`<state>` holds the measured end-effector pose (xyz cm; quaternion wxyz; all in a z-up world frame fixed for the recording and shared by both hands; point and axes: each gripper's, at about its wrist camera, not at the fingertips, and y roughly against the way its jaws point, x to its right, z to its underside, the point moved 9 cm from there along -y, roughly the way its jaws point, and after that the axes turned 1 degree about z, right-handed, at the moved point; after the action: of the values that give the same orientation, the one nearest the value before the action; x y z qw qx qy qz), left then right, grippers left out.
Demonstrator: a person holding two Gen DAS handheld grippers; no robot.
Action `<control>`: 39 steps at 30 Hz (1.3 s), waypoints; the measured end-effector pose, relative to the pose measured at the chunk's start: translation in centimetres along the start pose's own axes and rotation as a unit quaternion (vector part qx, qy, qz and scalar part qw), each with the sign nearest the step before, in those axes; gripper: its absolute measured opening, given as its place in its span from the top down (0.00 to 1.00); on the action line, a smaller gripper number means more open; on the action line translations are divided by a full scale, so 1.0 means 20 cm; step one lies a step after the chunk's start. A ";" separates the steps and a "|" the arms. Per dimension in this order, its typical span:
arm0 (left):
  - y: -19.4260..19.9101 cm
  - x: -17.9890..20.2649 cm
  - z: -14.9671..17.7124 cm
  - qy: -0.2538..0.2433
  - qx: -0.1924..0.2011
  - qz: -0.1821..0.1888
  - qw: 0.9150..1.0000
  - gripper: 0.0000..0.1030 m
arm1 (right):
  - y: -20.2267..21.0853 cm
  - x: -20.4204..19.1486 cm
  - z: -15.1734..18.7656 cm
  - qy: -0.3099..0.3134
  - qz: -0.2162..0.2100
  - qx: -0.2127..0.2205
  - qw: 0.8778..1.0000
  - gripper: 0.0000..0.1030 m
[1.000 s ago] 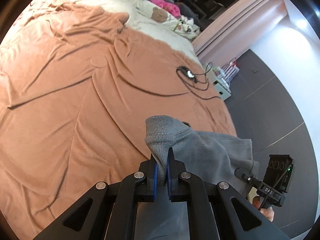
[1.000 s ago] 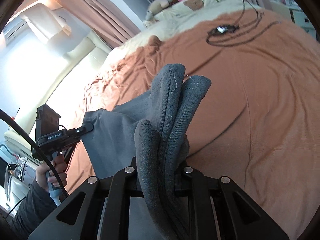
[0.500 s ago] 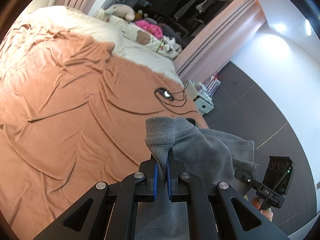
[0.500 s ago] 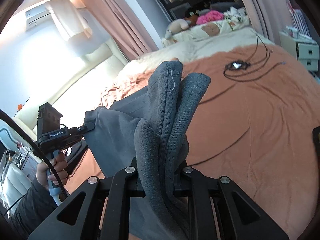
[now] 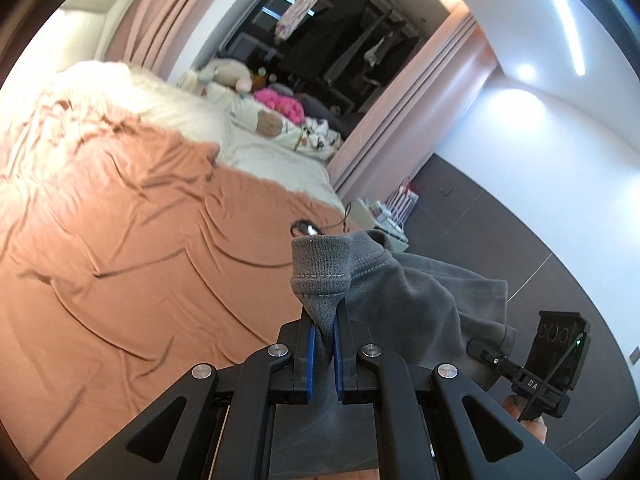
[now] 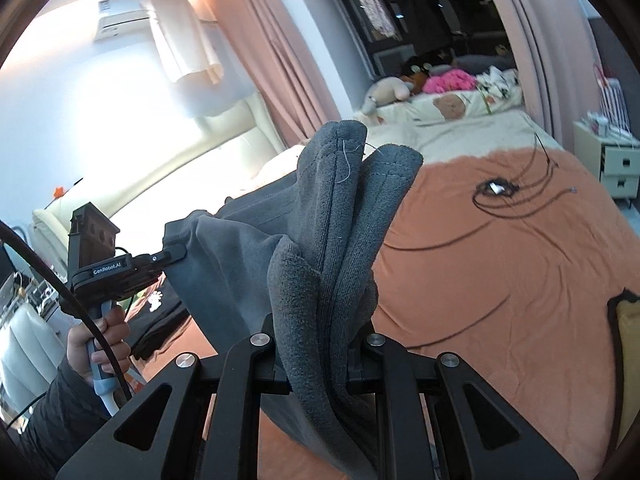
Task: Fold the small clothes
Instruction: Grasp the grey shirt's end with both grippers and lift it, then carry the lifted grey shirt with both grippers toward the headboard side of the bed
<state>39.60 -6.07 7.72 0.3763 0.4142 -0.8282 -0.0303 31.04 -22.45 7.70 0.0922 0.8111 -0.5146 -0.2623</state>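
Grey garment [image 5: 404, 292], plain, with matching grey stitching at the hem. Rust-orange bedspread [image 5: 132, 248], unpatterned, meeting cream bedding [image 5: 276, 160] at the far end. Hot-pink plush [image 5: 280, 104] far off, beside a cream pillow with a brown bear face [image 5: 269, 121]. Dusty-pink curtains [image 6: 276, 48]. Black grippers, blue pads [image 5: 311, 360] on the left one.

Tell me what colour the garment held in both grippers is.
Grey garment; it shows best in the right wrist view.
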 end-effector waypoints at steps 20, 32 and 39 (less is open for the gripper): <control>0.95 -0.24 -0.27 -0.008 0.111 -0.072 0.991 0.93 | -0.16 -0.50 -0.06 0.090 -0.076 -0.008 0.993 0.89; 1.50 -0.63 -0.35 0.022 0.159 -0.142 0.977 0.93 | -0.47 -0.81 -0.15 0.164 -0.145 -0.042 0.975 0.89; 1.74 -0.96 -0.38 0.043 0.165 -0.190 0.967 0.94 | -0.74 -1.00 -0.10 0.209 -0.175 -0.076 0.959 0.89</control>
<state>28.66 32.35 14.24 0.3253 0.6208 -0.7113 0.0536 37.06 1.63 9.78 0.2115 0.9160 -0.3123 -0.1371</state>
